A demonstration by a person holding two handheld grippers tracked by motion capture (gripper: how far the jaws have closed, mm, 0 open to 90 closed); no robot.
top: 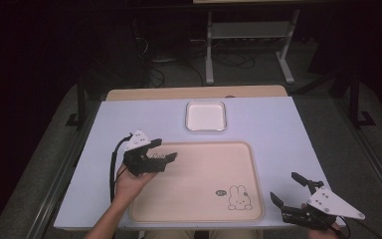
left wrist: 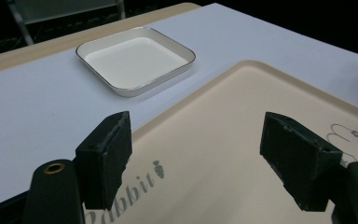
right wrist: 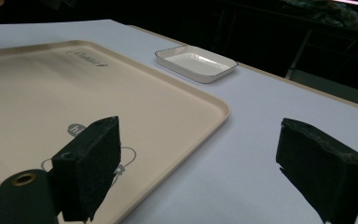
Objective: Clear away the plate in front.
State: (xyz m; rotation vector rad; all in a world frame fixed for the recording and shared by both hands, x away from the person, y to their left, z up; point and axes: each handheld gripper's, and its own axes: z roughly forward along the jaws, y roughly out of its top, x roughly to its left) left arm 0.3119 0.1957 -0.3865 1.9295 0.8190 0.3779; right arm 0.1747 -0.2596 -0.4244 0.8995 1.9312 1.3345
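A beige tray [top: 189,189] with a rabbit drawing lies on the white table, nothing on it. Just beyond its far edge sits an empty white square dish [top: 205,115]. My left gripper [top: 166,149] hovers over the tray's near-left corner, open and holding nothing. The left gripper view looks between its pads [left wrist: 107,158] across the tray [left wrist: 242,130] to the dish [left wrist: 135,60]. My right gripper [top: 284,186] is open and empty by the table's front right corner, just right of the tray. In the right gripper view its jaws straddle the tray's edge [right wrist: 214,105], with the dish [right wrist: 196,63] farther off.
The white table top [top: 278,129] rests on a wooden table whose edge shows at the back [top: 194,92]. Beyond it are a grey floor, cables and a metal stand [top: 248,45]. The table's front edge runs just below both hands.
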